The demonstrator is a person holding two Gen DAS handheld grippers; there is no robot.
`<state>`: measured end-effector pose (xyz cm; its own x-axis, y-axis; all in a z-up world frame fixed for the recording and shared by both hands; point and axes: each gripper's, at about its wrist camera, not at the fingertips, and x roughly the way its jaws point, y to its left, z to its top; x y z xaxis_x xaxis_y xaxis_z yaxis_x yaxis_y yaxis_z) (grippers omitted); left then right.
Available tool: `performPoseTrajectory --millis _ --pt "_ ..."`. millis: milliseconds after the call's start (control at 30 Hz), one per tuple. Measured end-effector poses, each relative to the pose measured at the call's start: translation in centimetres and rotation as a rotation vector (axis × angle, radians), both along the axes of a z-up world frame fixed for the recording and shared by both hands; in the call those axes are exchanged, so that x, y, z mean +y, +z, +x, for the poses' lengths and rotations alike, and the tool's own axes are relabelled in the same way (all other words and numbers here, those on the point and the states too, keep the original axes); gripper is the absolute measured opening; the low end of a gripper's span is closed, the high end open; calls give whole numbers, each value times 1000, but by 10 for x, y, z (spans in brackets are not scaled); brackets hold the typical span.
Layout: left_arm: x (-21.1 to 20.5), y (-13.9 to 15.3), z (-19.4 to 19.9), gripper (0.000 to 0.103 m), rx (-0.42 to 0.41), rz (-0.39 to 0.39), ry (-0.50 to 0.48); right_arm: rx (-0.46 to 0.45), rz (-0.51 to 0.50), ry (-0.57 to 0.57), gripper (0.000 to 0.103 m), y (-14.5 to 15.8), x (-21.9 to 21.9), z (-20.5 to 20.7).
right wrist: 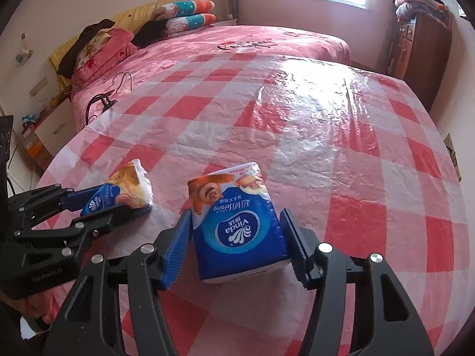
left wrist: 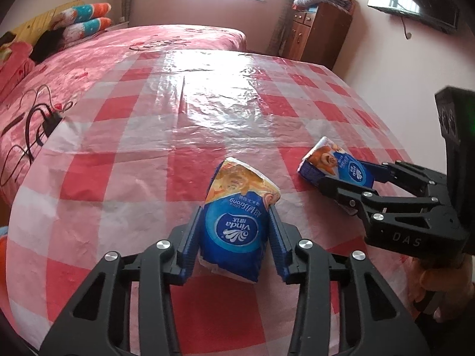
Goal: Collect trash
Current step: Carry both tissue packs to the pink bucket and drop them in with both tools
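Note:
Two blue Vinda tissue packs lie on a table with a red-and-white checked plastic cloth. My left gripper has its blue pads against both sides of one pack, whose top is torn open. My right gripper straddles the other pack; the left pad touches it, the right pad stands a small gap away. Each gripper shows in the other's view: the right one around its pack, the left one around its pack.
A bed with a pink cover stands behind the table, with pillows at its head. A brown cabinet with folded blankets stands at the back right. A charger cable lies on the bed near the table's left edge.

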<state>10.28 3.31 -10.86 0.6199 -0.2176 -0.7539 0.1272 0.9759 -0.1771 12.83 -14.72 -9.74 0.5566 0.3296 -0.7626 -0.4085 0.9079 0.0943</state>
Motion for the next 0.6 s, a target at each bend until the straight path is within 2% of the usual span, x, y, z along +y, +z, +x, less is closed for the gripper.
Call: performPoseTrajectory --millis 333,600 --pt "28 18 -24 43 -43 -30 57 -17 31 2 58 18 9 -15" --pt "59 32 -46 43 -68 -25 120 -25 48 27 58 34 27 -26"
